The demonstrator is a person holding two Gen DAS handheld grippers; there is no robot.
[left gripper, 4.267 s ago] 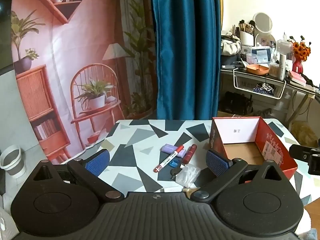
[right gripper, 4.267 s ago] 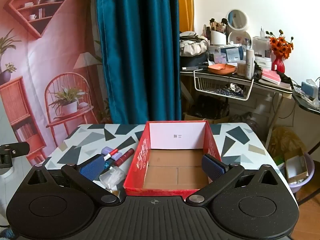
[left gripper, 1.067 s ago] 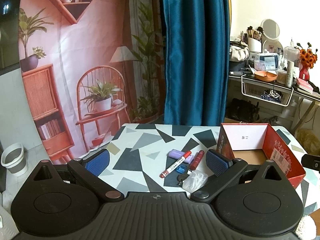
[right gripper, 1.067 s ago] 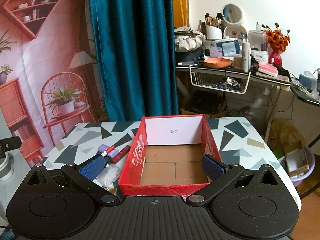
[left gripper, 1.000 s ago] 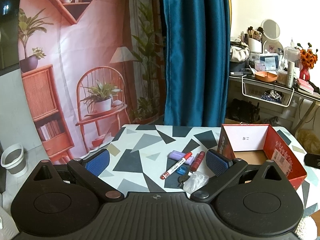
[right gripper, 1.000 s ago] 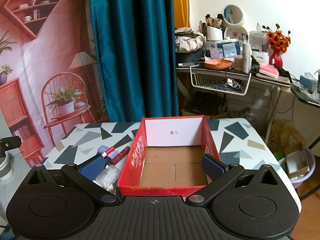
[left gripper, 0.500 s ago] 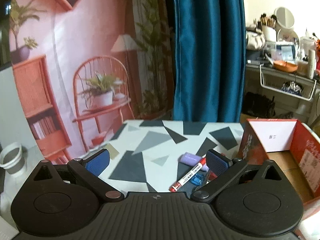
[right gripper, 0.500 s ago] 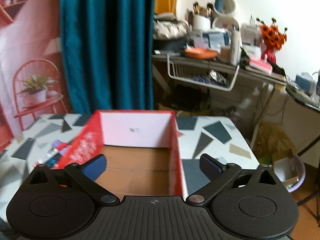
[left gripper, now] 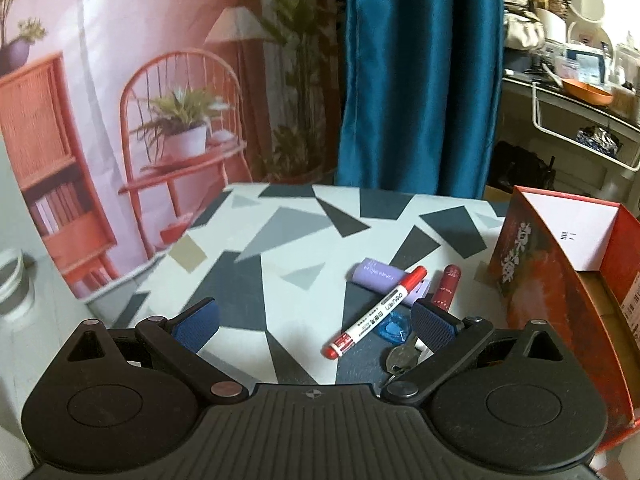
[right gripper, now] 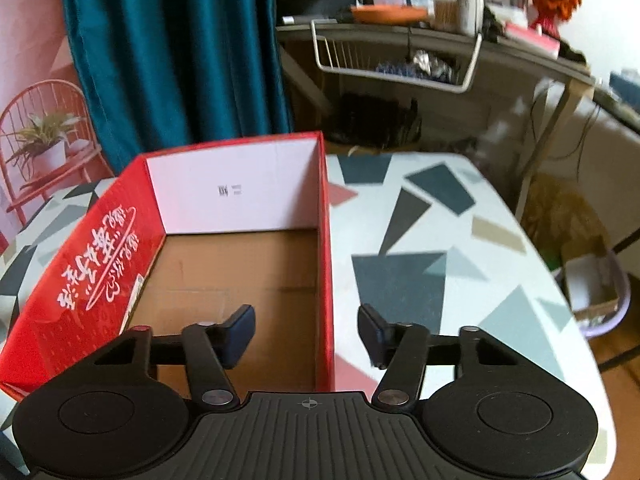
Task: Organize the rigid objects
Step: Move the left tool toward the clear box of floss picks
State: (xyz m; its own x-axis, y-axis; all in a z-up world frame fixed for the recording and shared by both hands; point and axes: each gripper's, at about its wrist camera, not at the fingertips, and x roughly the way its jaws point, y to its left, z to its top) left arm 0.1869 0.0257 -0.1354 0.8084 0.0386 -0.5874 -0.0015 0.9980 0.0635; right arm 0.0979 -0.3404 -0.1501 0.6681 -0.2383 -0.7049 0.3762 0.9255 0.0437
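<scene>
Both grippers over the bench, jaws apart and empty.

The left gripper (left gripper: 314, 318) hangs above the red marker (left gripper: 376, 317), with the purple case (left gripper: 374, 275), red tube (left gripper: 446, 284) and keys (left gripper: 400, 356) clustered at its two o'clock. The right gripper (right gripper: 306, 330) straddles the red box's (right gripper: 92, 264) right wall, jaws apart.

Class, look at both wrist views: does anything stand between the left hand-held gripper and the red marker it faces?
Nothing visible does. The left hand-held gripper is open, and bare table lies between its fingers and the red marker, which rests across a purple case.
</scene>
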